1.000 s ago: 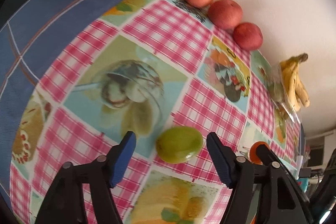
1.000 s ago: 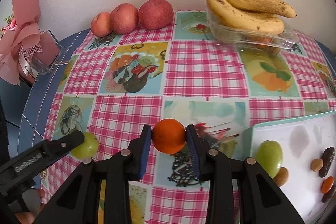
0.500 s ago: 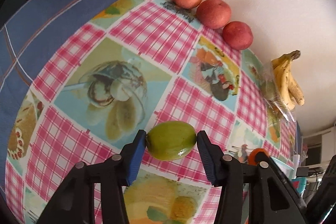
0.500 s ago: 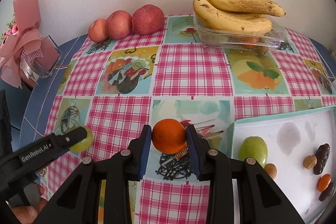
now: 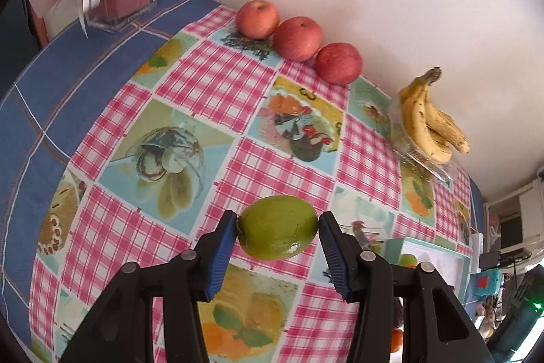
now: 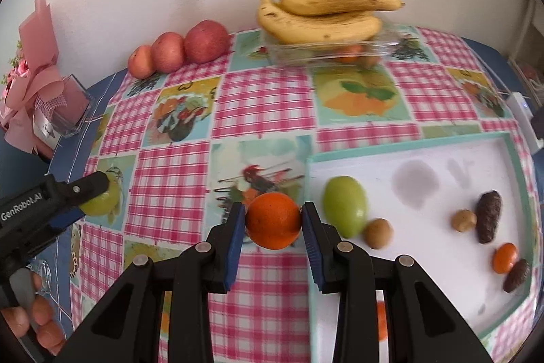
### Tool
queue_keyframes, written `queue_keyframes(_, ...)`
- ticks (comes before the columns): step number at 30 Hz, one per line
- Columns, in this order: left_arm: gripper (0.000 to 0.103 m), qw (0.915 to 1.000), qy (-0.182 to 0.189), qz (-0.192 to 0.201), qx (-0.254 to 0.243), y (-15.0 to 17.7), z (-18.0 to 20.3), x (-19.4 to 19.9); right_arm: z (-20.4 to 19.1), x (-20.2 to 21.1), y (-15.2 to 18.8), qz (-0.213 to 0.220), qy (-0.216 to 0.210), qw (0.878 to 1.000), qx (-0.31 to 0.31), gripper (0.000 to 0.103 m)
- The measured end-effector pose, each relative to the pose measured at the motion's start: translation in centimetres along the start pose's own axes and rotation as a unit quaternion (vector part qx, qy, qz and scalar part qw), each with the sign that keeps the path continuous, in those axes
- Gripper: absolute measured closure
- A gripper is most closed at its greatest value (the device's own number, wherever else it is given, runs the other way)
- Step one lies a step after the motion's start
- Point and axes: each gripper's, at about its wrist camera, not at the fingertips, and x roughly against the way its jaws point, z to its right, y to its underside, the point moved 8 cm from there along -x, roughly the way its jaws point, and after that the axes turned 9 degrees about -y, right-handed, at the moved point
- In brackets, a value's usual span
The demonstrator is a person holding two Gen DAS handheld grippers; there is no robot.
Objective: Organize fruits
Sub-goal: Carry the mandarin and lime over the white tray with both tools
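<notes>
Left wrist view: the left gripper [image 5: 278, 228] held a green fruit [image 5: 278, 228] at lower centre, pinched by its ends between the blue pads [image 5: 221, 256]. Risk: the rounded, glossy skin could let the fruit squirt out and roll across the tablecloth [image 5: 217, 80].

Right wrist view: the right gripper [image 6: 273, 220] was clamped on an orange [image 6: 273, 220], just left of the tray [image 6: 401, 143] holding another green fruit [image 6: 345, 205]. Risk: release over the rim could send it rolling or knock the tray's fruit.
</notes>
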Motion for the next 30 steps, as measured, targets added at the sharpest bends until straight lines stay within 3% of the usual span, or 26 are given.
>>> queue_keyframes(7,0.05,0.9999,0.006,0.004,-0.009,1.7,2.7,2.0,2.4,3.6,0.0,0.022,0.018,0.999,-0.015,0.068)
queue_keyframes(22,0.05,0.9966,0.028,0.002,-0.077,7.4,10.5,4.6,10.6,11.8,0.8,0.071,0.048,0.994,-0.07,0.067)
queue_keyframes(30,0.05,0.9908,0.053,-0.025,-0.122,11.9,13.8,4.9,13.8,12.2,3.4,0.054,0.056,0.993,-0.093,0.067)
